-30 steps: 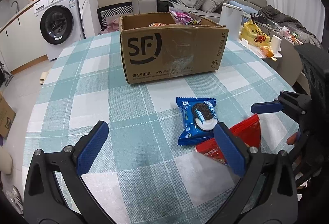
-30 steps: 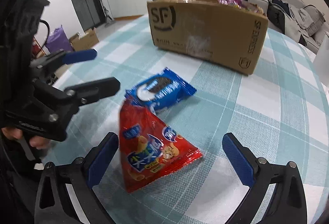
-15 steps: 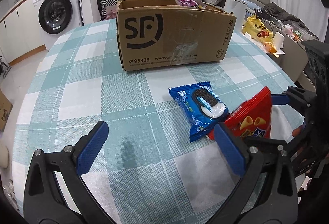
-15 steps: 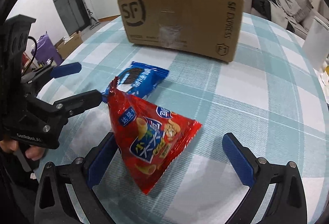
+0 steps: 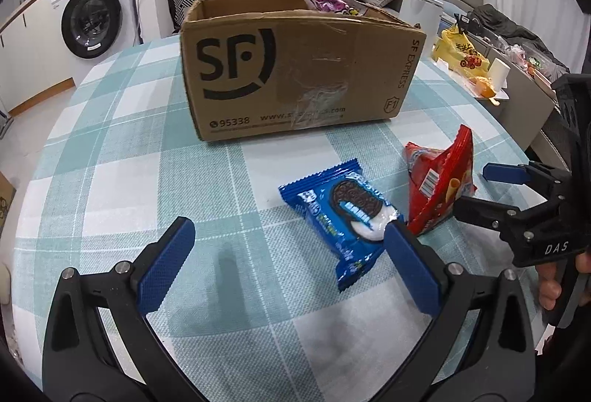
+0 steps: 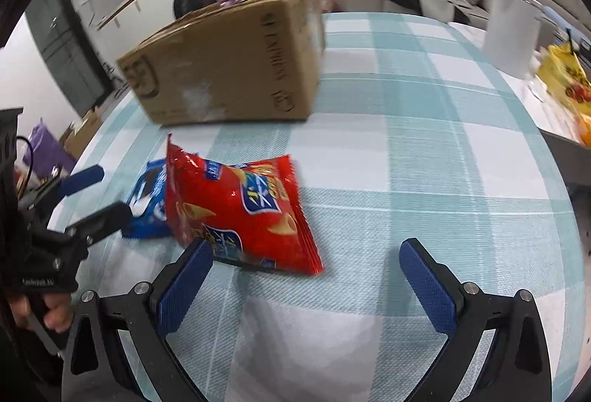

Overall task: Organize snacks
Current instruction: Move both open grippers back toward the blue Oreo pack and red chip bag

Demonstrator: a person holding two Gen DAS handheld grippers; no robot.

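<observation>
Right wrist view: right gripper (image 6: pixel 306 287) gapes wide, holding nothing, red chip bag (image 6: pixel 240 210) just beyond its left finger, near the cardboard box (image 6: pixel 229 69); light, crinkly, slippery, likely crushable; pinch its sealed edge.

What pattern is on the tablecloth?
A teal and white check on the tablecloth, clearest in the left wrist view.

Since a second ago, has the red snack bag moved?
Yes. The red snack bag has tipped up and shifted toward the cardboard box, now overlapping the blue cookie pack.
</observation>
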